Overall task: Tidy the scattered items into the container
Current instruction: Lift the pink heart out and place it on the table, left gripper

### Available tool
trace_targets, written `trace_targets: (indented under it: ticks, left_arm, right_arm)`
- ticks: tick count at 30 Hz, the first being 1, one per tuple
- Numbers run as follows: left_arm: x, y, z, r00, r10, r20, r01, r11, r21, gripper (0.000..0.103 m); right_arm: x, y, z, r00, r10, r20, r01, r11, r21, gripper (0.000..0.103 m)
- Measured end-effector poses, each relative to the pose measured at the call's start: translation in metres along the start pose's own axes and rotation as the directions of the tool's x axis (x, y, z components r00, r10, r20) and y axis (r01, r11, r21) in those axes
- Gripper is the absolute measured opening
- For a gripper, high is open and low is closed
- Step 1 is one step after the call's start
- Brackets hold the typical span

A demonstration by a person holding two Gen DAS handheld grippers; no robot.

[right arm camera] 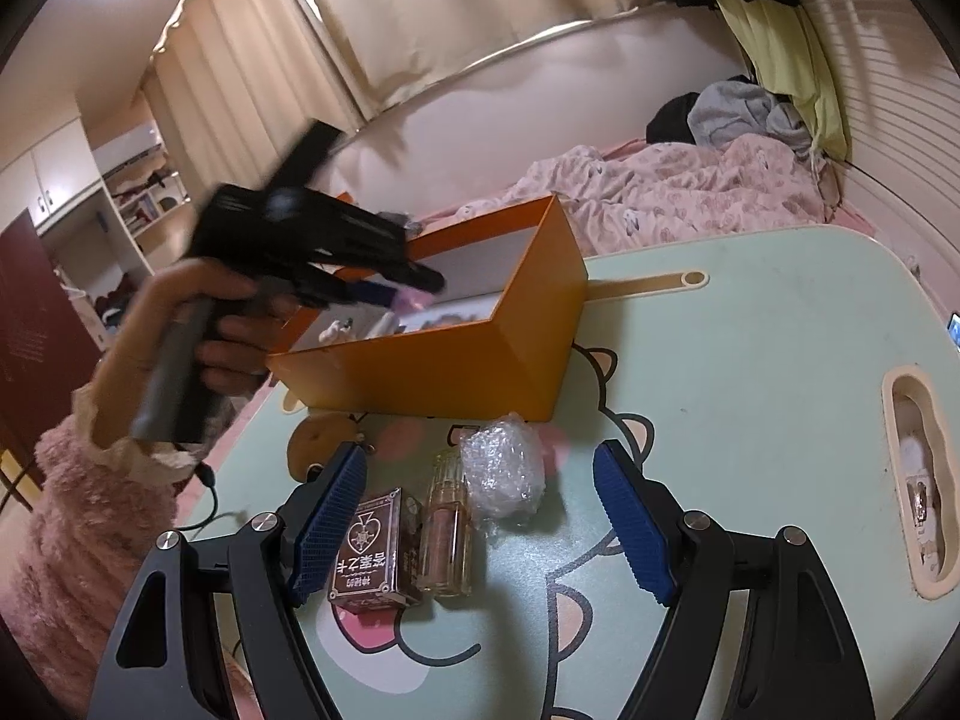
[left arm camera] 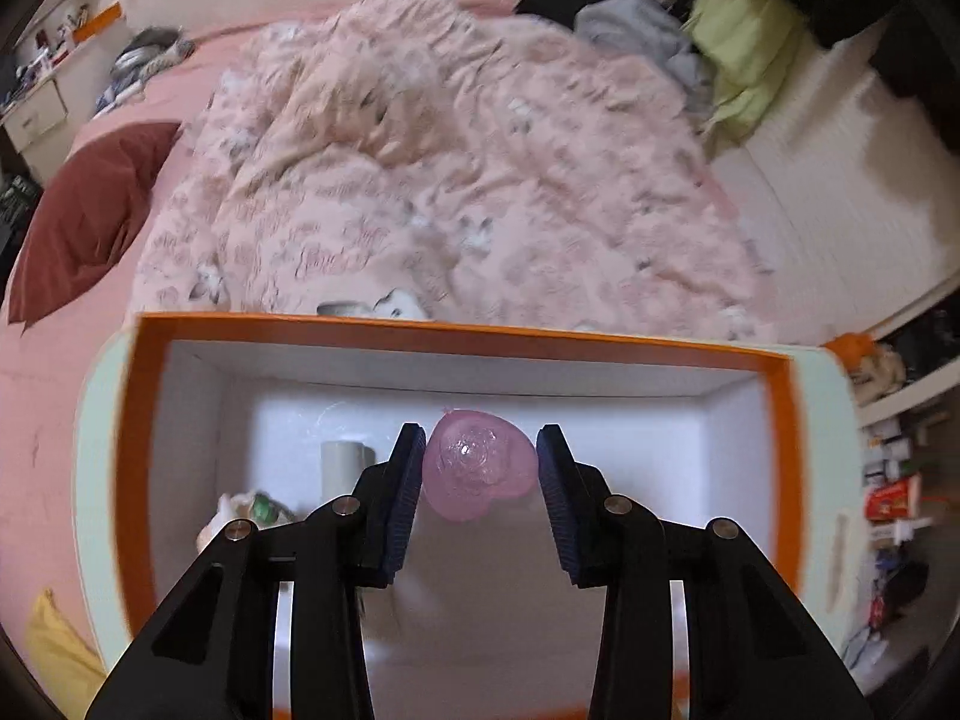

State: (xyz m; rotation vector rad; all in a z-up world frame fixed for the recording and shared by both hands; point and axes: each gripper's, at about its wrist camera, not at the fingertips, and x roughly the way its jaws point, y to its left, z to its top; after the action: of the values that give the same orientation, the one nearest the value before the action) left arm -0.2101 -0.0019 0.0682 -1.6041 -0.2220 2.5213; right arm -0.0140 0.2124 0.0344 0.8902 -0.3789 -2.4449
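Left wrist view: left gripper (left arm camera: 480,468) above orange box (left arm camera: 420,330), narrowed jaws flanking translucent pink heart-shaped item (left arm camera: 477,468); contact unclear.

Right wrist view: right gripper (right arm camera: 480,510) wide open, empty. Between its blue ribbed pads (right arm camera: 630,528): brown card pack (right arm camera: 372,552), clear glass bottle (right arm camera: 447,528), crinkled bubble wrap (right arm camera: 504,468) on table (right arm camera: 750,330).
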Motion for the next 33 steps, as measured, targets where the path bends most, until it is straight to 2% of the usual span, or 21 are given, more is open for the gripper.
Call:
trace_targets:
  ticks: [5, 8, 12, 14, 17, 20, 23, 25, 27, 29, 31, 33]
  left_arm:
    - [-0.061, -0.018, -0.032, 0.987, -0.135, 0.085, 0.127, 0.987, 0.098, 0.040]
    - [-0.075, -0.029, -0.068, 0.983, -0.168, 0.068, 0.154, 0.973, 0.173, 0.040]
    - [-0.069, -0.037, -0.116, 0.979, -0.203, 0.019, 0.193, 0.953, 0.235, 0.040]
    - [-0.061, -0.038, -0.130, 0.979, -0.206, 0.005, 0.198, 0.948, 0.251, 0.040]
    - [-0.048, -0.031, -0.140, 0.976, -0.218, 0.000, 0.212, 0.952, 0.221, 0.040]
    - [-0.043, -0.024, -0.143, 0.971, -0.233, 0.043, 0.221, 0.956, 0.191, 0.040]
    - [-0.048, -0.020, -0.143, 0.957, -0.283, 0.063, 0.266, 0.943, 0.198, 0.047]
    - [-0.059, -0.014, -0.145, 0.942, -0.310, 0.126, 0.281, 0.938, 0.203, 0.052]
    - [-0.070, -0.004, -0.147, 0.929, -0.305, 0.209, 0.265, 0.944, 0.196, 0.061]
    - [-0.079, 0.010, -0.154, 0.907, -0.276, 0.318, 0.226, 0.956, 0.187, 0.067]
    - [-0.083, 0.025, -0.161, 0.882, -0.225, 0.415, 0.175, 0.972, 0.154, 0.067]
    - [-0.082, 0.041, -0.168, 0.862, -0.195, 0.467, 0.160, 0.981, 0.112, 0.067]
  right_arm:
    - [0.002, 0.001, -0.001, 1.000, -0.010, -0.004, 0.010, 1.000, -0.007, 0.078]
    - [0.002, 0.000, -0.001, 1.000, -0.015, -0.001, 0.015, 1.000, -0.007, 0.078]
    - [0.003, -0.002, 0.000, 1.000, -0.011, -0.006, 0.011, 1.000, 0.007, 0.078]
    - [0.004, -0.002, 0.000, 1.000, -0.009, -0.011, 0.009, 1.000, 0.012, 0.078]
    - [0.004, -0.002, 0.001, 1.000, -0.012, -0.014, 0.012, 1.000, 0.013, 0.078]
    - [0.004, -0.002, 0.001, 1.000, -0.013, -0.013, 0.013, 1.000, 0.012, 0.078]
    - [0.005, -0.001, 0.000, 1.000, -0.019, -0.009, 0.019, 1.000, 0.012, 0.078]
    - [0.005, -0.002, 0.001, 1.000, -0.018, -0.010, 0.018, 1.000, 0.014, 0.078]
    - [0.005, -0.002, 0.001, 1.000, -0.021, -0.007, 0.021, 1.000, 0.016, 0.078]
    - [0.004, -0.002, 0.001, 1.000, -0.023, -0.002, 0.023, 1.000, 0.013, 0.078]
    - [0.003, 0.000, 0.000, 1.000, -0.019, 0.007, 0.019, 1.000, 0.005, 0.078]
    - [0.001, 0.003, 0.001, 1.000, -0.009, 0.019, 0.009, 1.000, -0.016, 0.078]
